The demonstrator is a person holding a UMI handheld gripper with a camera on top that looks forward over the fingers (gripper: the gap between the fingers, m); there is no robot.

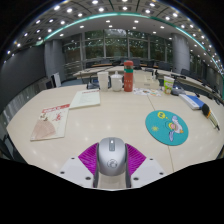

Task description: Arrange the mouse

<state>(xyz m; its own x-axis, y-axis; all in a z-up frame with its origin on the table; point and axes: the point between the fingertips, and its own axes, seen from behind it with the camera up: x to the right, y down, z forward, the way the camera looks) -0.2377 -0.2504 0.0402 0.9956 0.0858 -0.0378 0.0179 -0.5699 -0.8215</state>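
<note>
We see our gripper (pixel 111 163) closed on the mouse (pixel 111 155), both pads (pixel 88 157) pressing its sides, above the table (pixel 100 125); the round mat (pixel 166 126) lies right.

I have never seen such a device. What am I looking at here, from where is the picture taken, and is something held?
This is one picture from a camera riding on a hand-held gripper, looking forward along its two fingers. Their magenta pads are parts of the gripper. Between them sits a grey computer mouse, and the pads appear to press its sides, so it seems held. Beyond lies a pale table with a round teal mat, a booklet, papers and a red bottle farther back.
</note>
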